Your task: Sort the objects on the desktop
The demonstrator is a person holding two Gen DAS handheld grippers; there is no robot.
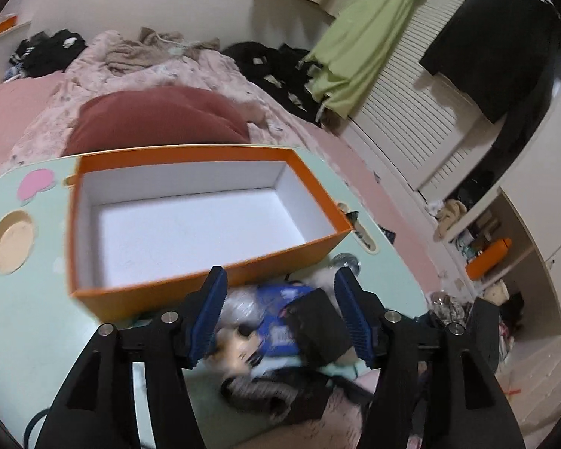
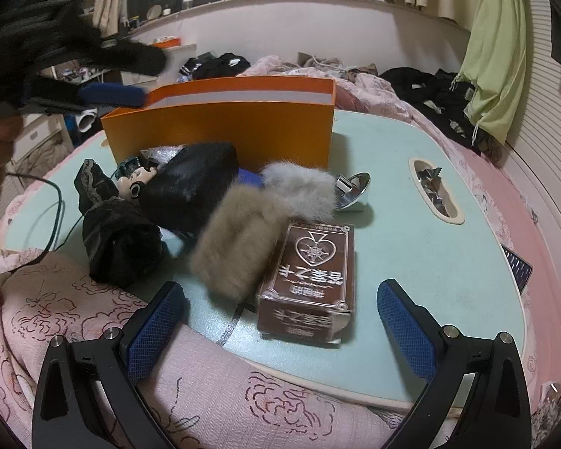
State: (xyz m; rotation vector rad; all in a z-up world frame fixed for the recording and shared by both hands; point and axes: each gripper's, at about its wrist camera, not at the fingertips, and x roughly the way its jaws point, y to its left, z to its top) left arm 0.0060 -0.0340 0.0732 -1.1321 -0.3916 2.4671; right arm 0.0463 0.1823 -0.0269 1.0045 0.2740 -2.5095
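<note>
— Orange cardboard box (image 1: 190,224), white inside with nothing in it, stands toward the far edge of the pale green counter (image 2: 422,262); how much room is around it?

— Bare counter lies to its left in the left wrist view, by a round recess (image 1: 11,241). On the right it nearly reaches a slot (image 1: 364,237) in the counter.

— And the clutter?

— Piled against the box's near wall: a black pouch (image 2: 194,183), a dark rolled cloth (image 2: 119,243), a tan fur piece (image 2: 235,247) and a grey one (image 2: 303,191), blurred. A brown printed box (image 2: 314,280) lies nearest the counter's front edge, a silver dish (image 2: 355,191) behind it.

— The claws?

— Left claw (image 1: 280,310) hangs part open over the pile, nothing between its pads. Right claw (image 2: 280,321) stands wide, empty, with the brown box just ahead.

— Anything unclear?

— A doll's face (image 2: 136,183) peeks from under the pouch; the rest is hidden.
</note>
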